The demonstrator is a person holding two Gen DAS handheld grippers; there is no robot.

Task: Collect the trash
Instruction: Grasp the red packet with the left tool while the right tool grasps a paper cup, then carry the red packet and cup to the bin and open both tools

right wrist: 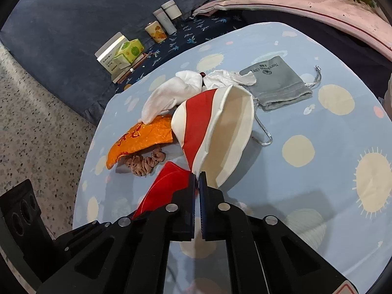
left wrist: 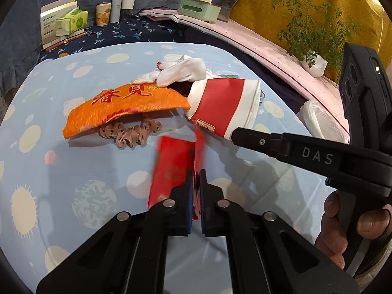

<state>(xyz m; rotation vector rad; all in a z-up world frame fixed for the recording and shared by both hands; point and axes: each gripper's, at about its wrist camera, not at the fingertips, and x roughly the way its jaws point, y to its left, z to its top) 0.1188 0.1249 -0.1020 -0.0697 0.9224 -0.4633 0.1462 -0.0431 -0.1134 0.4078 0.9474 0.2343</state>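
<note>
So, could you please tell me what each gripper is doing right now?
Left gripper: closed on the red envelope.
Right gripper: closed on the red-and-white bag rim.

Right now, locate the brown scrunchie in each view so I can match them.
Left wrist: scrunchie left of centre, under the orange cloth's near edge.
Right wrist: scrunchie lower left of centre, below the same cloth.
Shared landmark: red-and-white bag.
</note>
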